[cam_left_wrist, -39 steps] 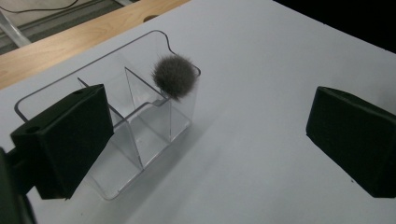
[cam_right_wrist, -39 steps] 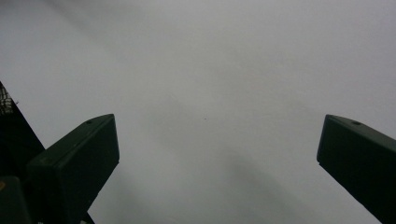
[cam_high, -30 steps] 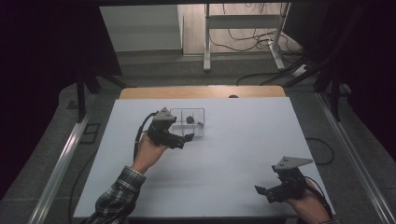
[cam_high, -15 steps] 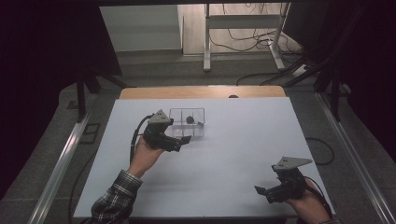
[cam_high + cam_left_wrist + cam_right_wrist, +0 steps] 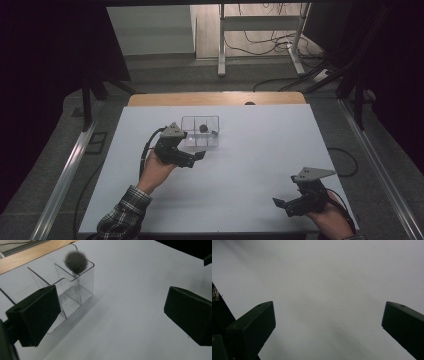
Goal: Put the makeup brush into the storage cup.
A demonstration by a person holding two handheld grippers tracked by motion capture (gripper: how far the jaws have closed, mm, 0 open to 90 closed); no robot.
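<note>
Left tongs (image 5: pixel 199 155) apart, centre-left of frame, just beside clear box (image 5: pixel 200 132) w/ grey pompom (image 5: pixel 203 128). Right tongs (image 5: pixel 280 205) apart, lower right on surface (image 5: pixel 260 145).

No readable text, label or number — anywhere

The clear organizer (image 5: pixel 62 287) is partly hidden behind the left claw (image 5: pixel 112 315) and cut off at the frame's left edge
</note>
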